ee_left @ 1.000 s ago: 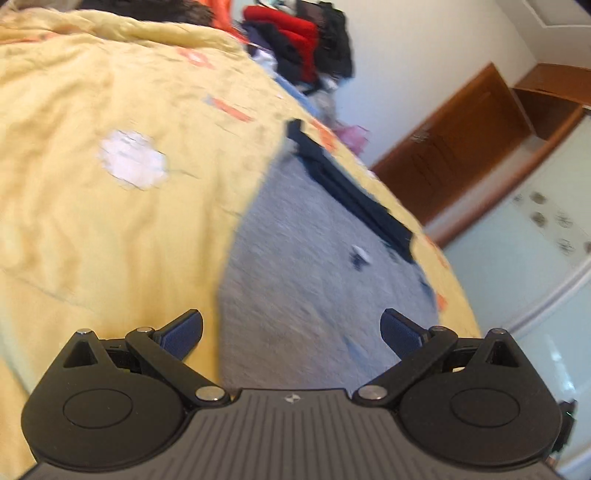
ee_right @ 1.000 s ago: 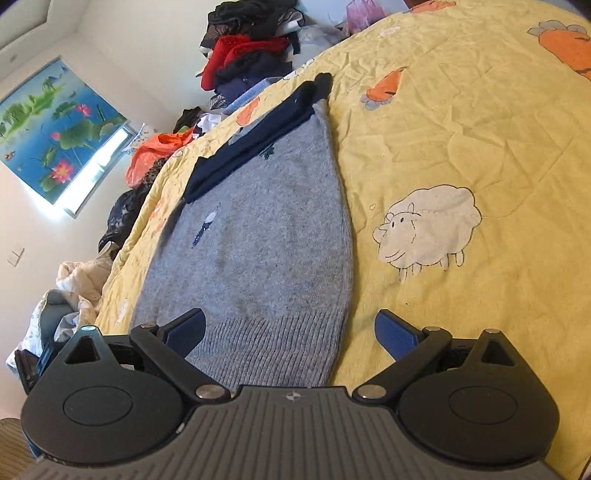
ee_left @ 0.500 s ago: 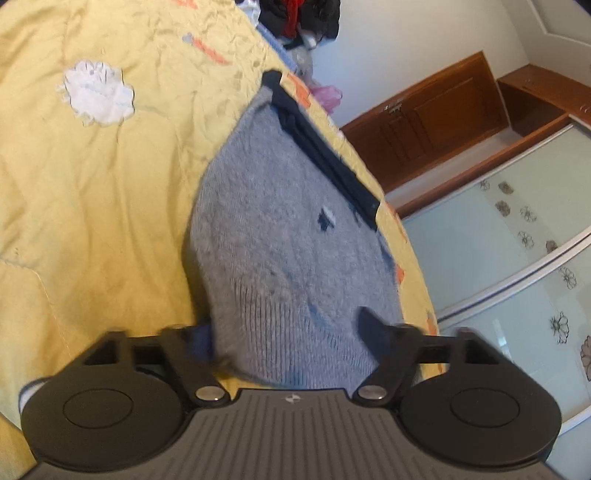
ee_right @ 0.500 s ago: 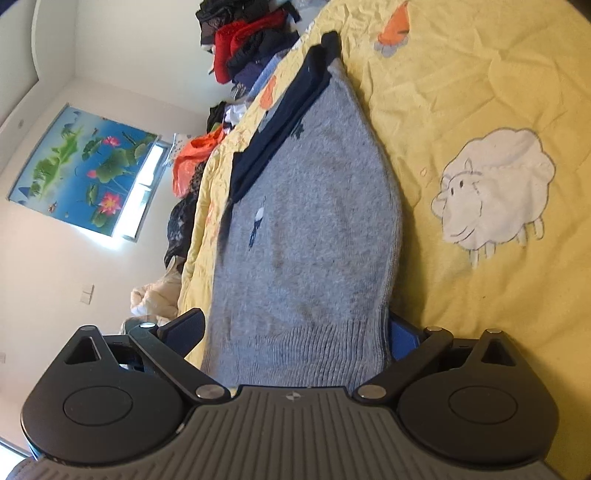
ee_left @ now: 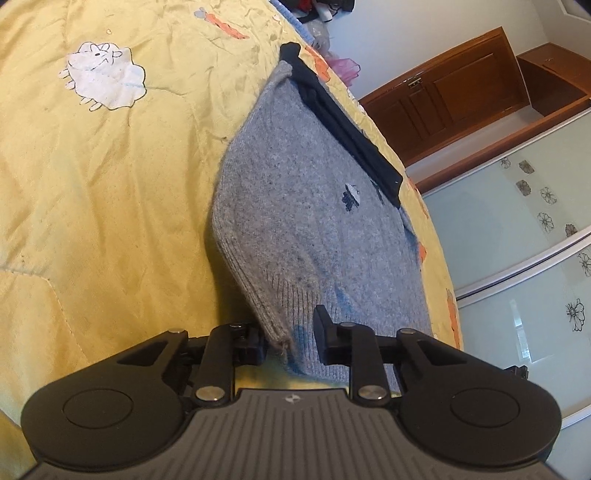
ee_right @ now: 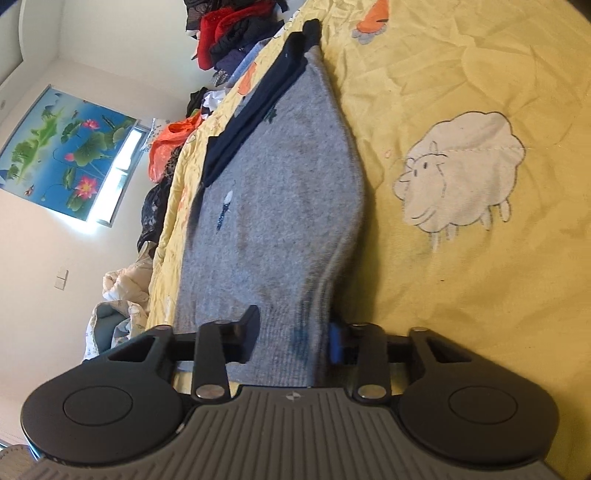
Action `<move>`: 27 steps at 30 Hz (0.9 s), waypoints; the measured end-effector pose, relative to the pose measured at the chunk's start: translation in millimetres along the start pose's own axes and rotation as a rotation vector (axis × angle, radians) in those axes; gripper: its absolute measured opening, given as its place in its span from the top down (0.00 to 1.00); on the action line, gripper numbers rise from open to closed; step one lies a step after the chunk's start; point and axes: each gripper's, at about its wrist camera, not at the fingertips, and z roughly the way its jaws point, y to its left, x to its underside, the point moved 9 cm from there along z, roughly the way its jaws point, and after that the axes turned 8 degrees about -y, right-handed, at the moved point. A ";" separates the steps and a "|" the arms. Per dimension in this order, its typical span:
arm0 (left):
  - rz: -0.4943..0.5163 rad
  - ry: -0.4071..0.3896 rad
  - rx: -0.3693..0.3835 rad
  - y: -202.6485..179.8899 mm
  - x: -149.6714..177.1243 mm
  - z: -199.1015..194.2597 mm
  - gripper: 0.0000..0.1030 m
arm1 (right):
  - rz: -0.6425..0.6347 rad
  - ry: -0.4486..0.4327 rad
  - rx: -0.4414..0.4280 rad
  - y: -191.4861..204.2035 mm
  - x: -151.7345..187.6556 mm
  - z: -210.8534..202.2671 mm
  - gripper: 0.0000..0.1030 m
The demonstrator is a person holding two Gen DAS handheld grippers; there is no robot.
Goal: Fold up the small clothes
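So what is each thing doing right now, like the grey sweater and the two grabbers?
Grey sweater: lying on the bed, ribbed hem end lifted, pinched by both grippers.
Left gripper: shut on the hem.
Right gripper: shut on the hem.
Yellow bedspread: spread out, wrinkled.
Clothes pile: heaped, unfolded.
Wooden door: closed.

1. I see bright daylight glaring from the window, washing out the wall around it.
2. Both views look sharp, with strong fisheye bending at the edges.
3. The sweater casts a soft shadow on the bedspread.
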 end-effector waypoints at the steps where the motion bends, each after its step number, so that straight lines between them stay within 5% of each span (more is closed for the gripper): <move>1: 0.002 0.002 -0.004 0.5 -1.0 0.2 0.78 | -0.005 0.009 0.016 -3.1 0.8 0.7 0.88; 3: 0.024 -0.003 -0.049 3.9 -3.5 3.3 0.95 | -0.024 0.005 0.009 -4.5 2.4 0.4 0.88; 8: 0.130 -0.048 -0.146 -10.3 -11.4 3.9 0.95 | -0.059 -0.031 -0.052 13.2 -5.3 -0.9 0.87; 14: 0.182 -0.109 -0.065 -57.2 -54.2 6.1 0.95 | -0.059 -0.088 -0.203 54.5 -52.1 2.9 0.87; 22: 0.209 -0.232 0.028 -113.3 -180.3 65.6 0.95 | -0.012 -0.249 -0.333 80.4 -188.9 28.7 0.87; 27: 0.257 -0.321 -0.009 -130.2 -274.6 132.3 0.95 | 0.064 -0.319 -0.331 67.5 -286.4 76.5 0.86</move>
